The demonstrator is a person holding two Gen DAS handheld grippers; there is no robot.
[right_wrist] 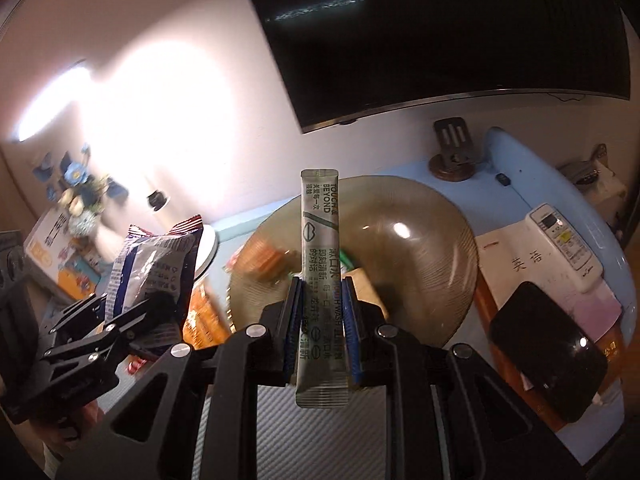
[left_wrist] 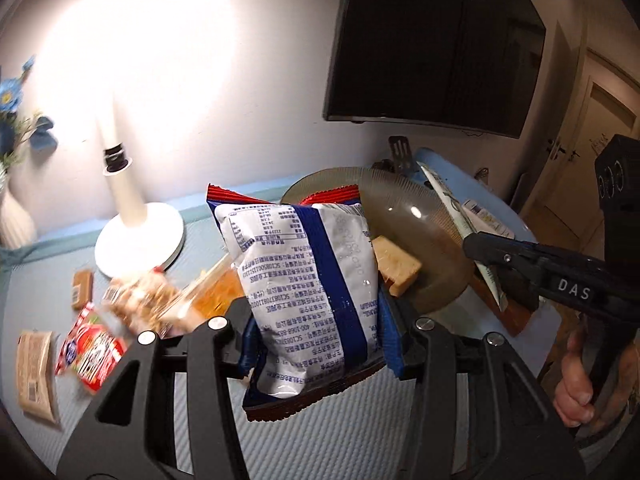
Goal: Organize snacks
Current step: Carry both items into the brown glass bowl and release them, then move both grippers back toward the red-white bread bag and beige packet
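The left gripper [left_wrist: 320,320] clamped a blue-and-white snack bag [left_wrist: 308,280]; the right gripper [right_wrist: 322,320] pinched a slim grey sachet [right_wrist: 320,272], both held above the smoky glass bowl [right_wrist: 420,248], seemingly for dropping in.

bowl [right_wrist: 420,240]: on table [left_wrist: 360,440], below the TV [left_wrist: 432,40], snacks inside
lamp [left_wrist: 140,240]: left of bowl, by the wall
loose packets [left_wrist: 92,344]: on table, in front of lamp
vase [left_wrist: 16,216]: far left, at the wall
remote [right_wrist: 564,240]: right of bowl, on a book [right_wrist: 516,264]
phone [right_wrist: 548,348]: in front of remote
chip bag [left_wrist: 308,292]: between left gripper [left_wrist: 320,332] fingers, left of bowl
stick sachet [right_wrist: 320,280]: upright in right gripper [right_wrist: 322,320], before bowl
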